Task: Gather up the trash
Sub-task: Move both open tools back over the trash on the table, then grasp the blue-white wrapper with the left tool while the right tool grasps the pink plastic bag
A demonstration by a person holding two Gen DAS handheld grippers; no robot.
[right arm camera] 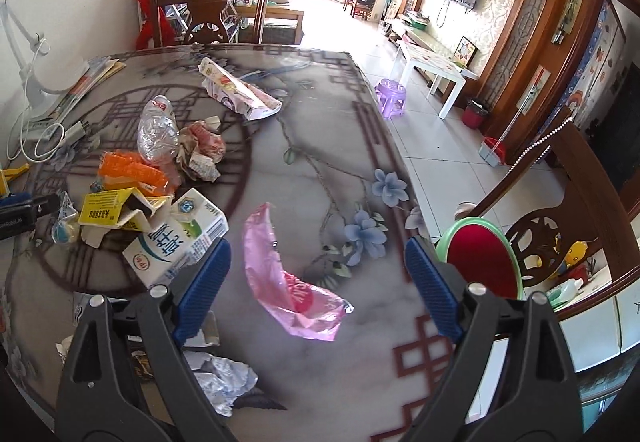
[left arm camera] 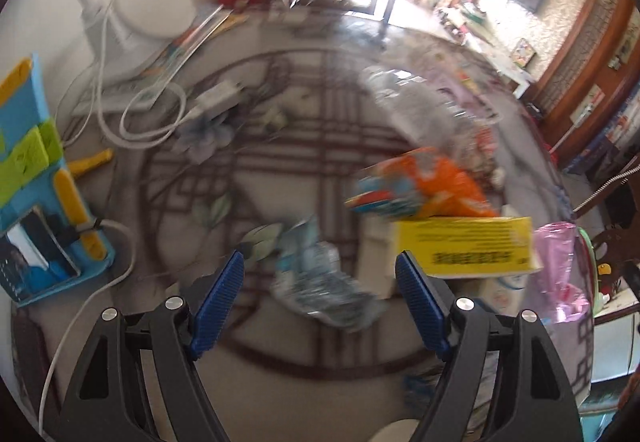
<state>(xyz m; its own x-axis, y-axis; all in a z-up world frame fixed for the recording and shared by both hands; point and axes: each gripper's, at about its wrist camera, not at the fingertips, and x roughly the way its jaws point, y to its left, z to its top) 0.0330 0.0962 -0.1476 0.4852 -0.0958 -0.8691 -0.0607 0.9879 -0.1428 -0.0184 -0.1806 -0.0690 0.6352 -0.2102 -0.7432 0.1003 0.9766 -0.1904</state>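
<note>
Both grippers spread wide, empty. Right gripper (right arm camera: 318, 270) frames the pink bag (right arm camera: 280, 274) lying on the desk (right arm camera: 328, 122); left gripper (left arm camera: 320, 278) frames a crumpled wrapper (left arm camera: 320, 282). Advice: lower until the fingers straddle the thin film, then close on its bunched fold.

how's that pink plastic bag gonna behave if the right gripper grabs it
The pink plastic bag looks thin and crumpled, so probably floppy and very light. It may slide on the glossy table if pushed. The right gripper is open around it.
</note>
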